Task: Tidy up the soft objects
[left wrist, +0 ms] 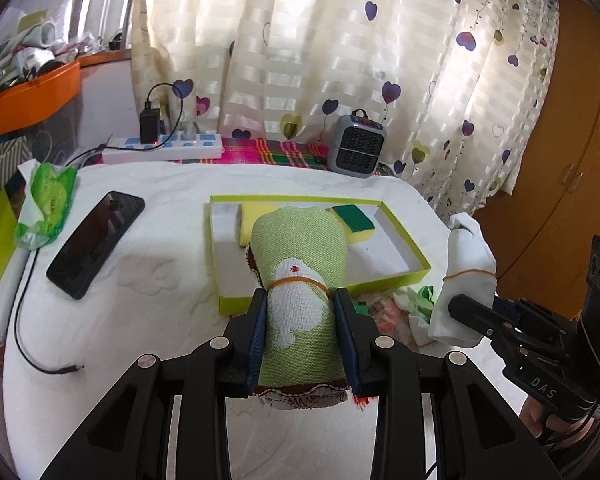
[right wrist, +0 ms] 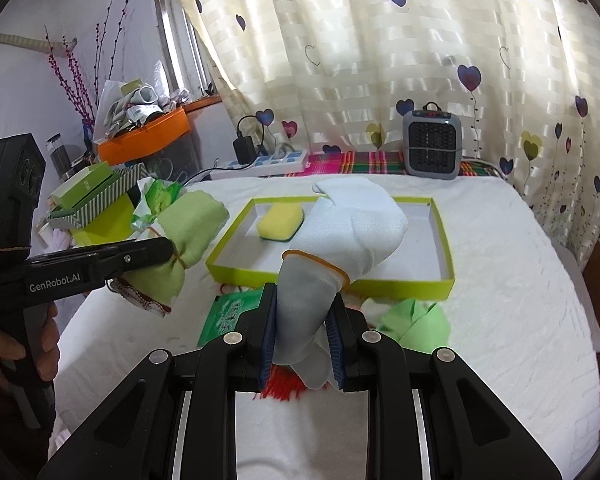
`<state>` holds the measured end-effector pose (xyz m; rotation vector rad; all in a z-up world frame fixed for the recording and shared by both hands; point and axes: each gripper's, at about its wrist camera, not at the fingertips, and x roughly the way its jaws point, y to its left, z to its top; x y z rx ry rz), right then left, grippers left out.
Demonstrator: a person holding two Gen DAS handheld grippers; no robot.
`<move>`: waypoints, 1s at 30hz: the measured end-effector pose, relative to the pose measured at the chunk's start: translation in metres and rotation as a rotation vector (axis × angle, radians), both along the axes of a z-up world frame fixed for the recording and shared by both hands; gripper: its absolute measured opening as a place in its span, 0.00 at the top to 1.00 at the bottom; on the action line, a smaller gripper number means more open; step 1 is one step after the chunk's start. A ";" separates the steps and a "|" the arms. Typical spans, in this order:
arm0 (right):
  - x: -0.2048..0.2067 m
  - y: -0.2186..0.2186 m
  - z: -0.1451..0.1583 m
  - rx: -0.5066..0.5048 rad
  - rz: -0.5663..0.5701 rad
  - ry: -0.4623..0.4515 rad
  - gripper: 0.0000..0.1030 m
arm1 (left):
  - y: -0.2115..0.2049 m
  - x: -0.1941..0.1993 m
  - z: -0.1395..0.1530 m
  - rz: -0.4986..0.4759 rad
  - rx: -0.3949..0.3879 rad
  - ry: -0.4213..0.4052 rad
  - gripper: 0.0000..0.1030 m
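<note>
My left gripper (left wrist: 302,300) is shut on a rolled green cloth (left wrist: 298,252) with a white pattern, bound by a rubber band, held above the white-covered table. The same green cloth (right wrist: 190,220) shows at the left of the right wrist view. My right gripper (right wrist: 304,304) is shut on a rolled white cloth (right wrist: 352,224), also banded; that white cloth (left wrist: 466,264) appears at the right of the left wrist view. Ahead lies a shallow lime-edged tray (left wrist: 414,276) (right wrist: 446,248) holding a yellow sponge (right wrist: 280,222) and a green-topped sponge (left wrist: 354,220).
A black phone (left wrist: 96,240), a green wipes pack (left wrist: 46,204) and a loose cable (left wrist: 24,340) lie at the left. A power strip (left wrist: 164,148) and a small grey heater (left wrist: 356,146) stand at the back by the curtain. Loose green cloths (right wrist: 414,320) lie before the tray.
</note>
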<state>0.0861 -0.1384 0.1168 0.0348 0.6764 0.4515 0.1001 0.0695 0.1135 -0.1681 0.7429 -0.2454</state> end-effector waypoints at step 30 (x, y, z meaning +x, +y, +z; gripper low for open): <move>0.089 -0.010 -0.007 -0.076 0.007 0.052 0.77 | -0.046 0.091 -0.012 -0.053 0.046 0.034 0.70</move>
